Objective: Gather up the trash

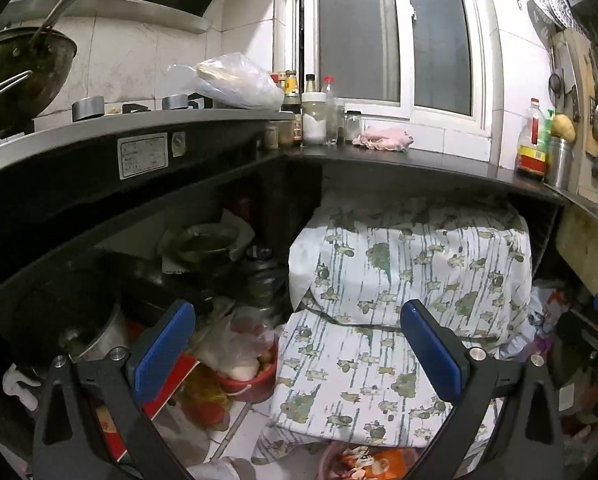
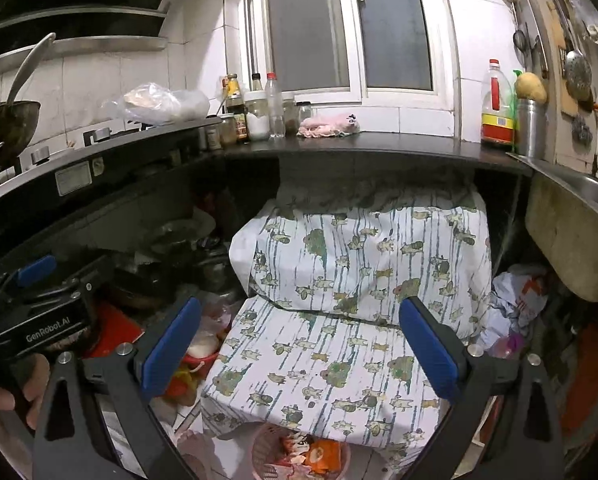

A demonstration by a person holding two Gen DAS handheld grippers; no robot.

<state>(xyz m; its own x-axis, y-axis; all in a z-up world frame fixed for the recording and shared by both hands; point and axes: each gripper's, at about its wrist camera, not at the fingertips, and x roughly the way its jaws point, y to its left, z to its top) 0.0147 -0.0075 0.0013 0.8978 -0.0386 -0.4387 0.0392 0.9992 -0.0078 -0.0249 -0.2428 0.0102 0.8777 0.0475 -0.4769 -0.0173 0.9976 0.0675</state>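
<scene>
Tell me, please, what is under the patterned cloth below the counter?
The patterned cloth drapes over something bulky with two steps; the cloth hides what it is. At its lower front edge on the floor, a pink basket holding orange wrappers shows.

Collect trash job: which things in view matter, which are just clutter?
Relevant:
pink basket with orange wrappers
crumpled plastic bag under the sink
left hand-held gripper, open
right hand-held gripper, open

Just lying about:
printed cloth
condiment bottles
oil bottle
wok
pink rag
potato
</scene>
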